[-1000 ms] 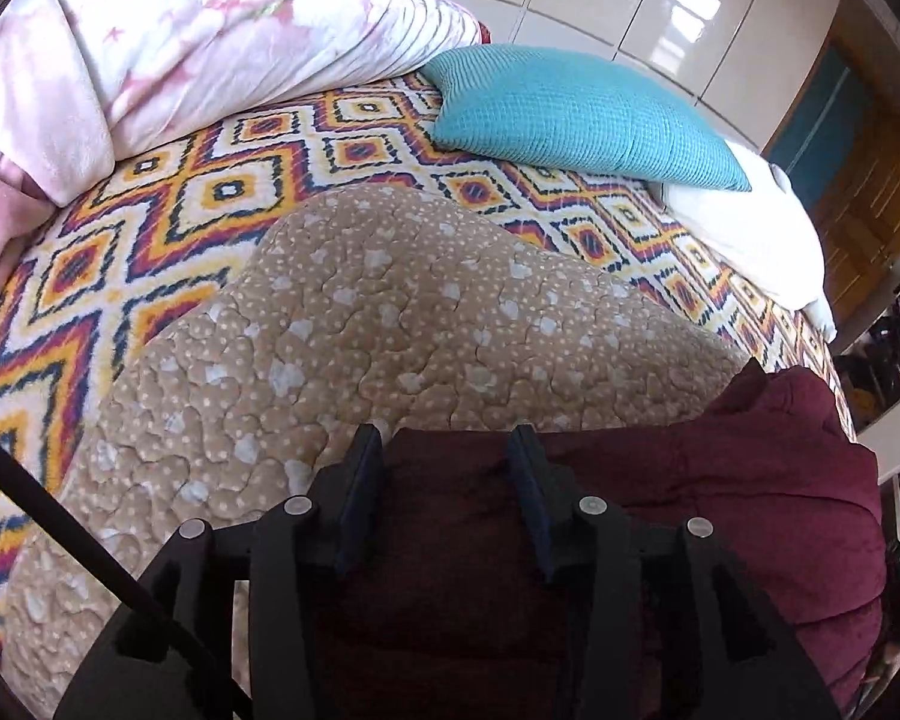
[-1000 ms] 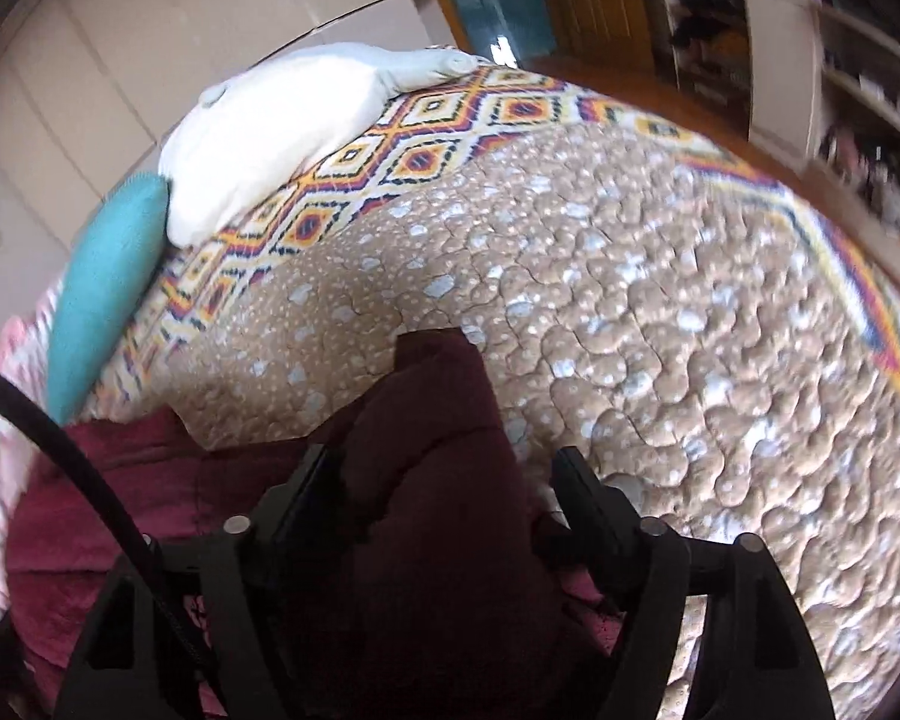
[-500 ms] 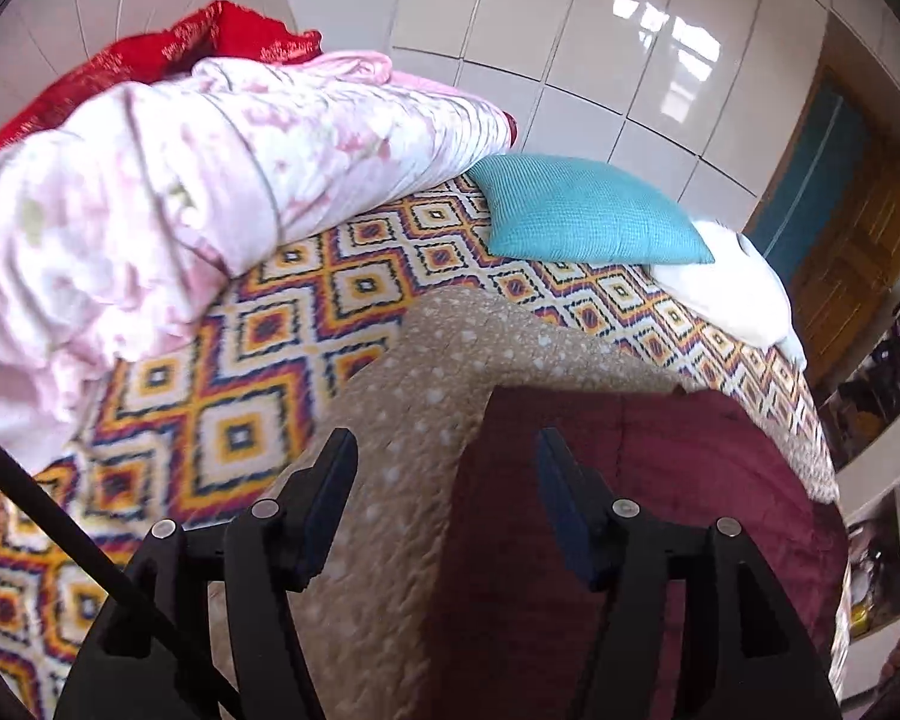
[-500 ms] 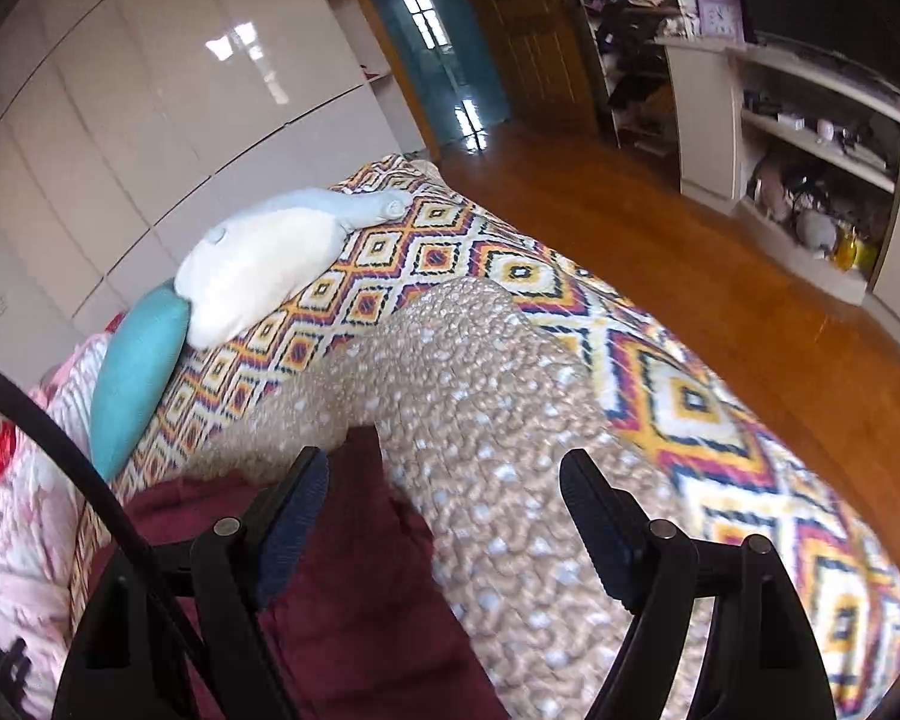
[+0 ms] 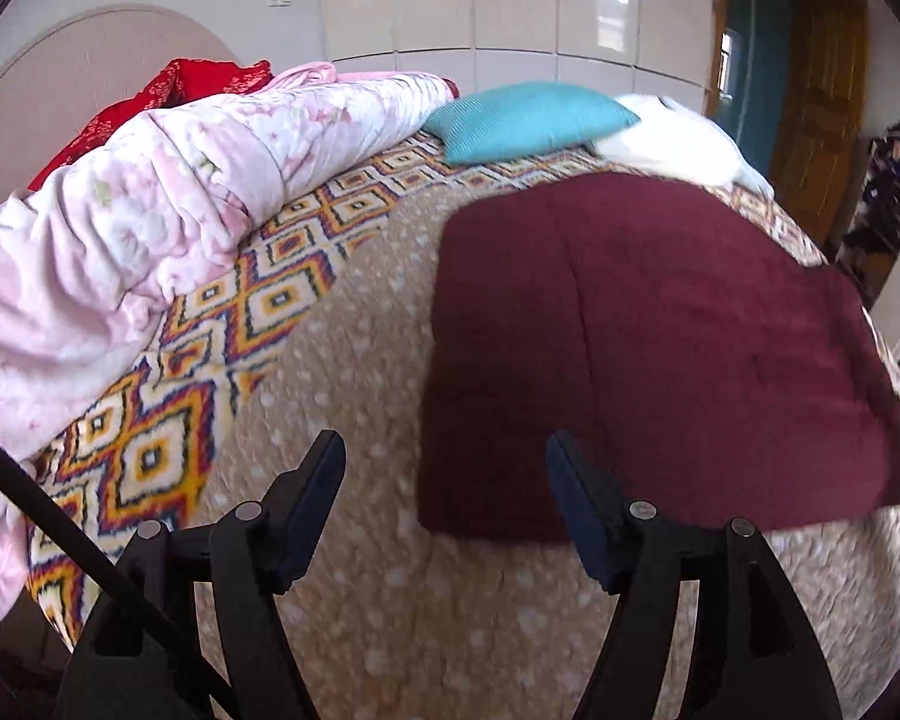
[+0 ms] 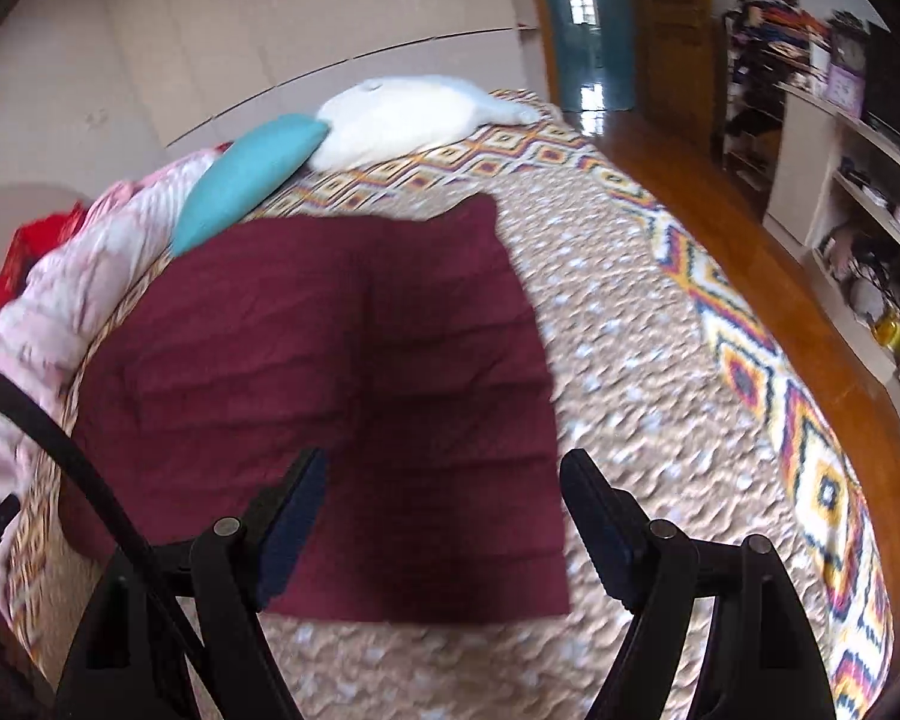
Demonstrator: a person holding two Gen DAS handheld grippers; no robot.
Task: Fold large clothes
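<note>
A dark maroon garment (image 5: 660, 348) lies folded into a flat, roughly rectangular shape on the bed, resting on a beige quilted cover (image 5: 354, 372) dotted with pale spots. Beneath that cover a bedspread (image 5: 168, 450) with orange, white and navy diamonds shows along the bed's edges.

The left gripper (image 5: 444, 468) hangs above the bed with its fingers (image 5: 315, 492) spread wide and nothing between them; the near left corner of the garment sits in the gap below. The right gripper (image 6: 444, 480) also has its fingers (image 6: 594, 510) wide apart and empty, poised over the garment's near edge, close to its right corner.

At the far side of the bed a teal cushion (image 5: 528, 120) lies touching a white pillow (image 5: 678, 144). A rumpled pink floral duvet (image 5: 150, 222) is heaped along the left side, with red fabric (image 5: 168, 90) behind it. In the right wrist view, wooden flooring (image 6: 720, 198) and white shelving (image 6: 858, 192) holding small items run beside the bed.
</note>
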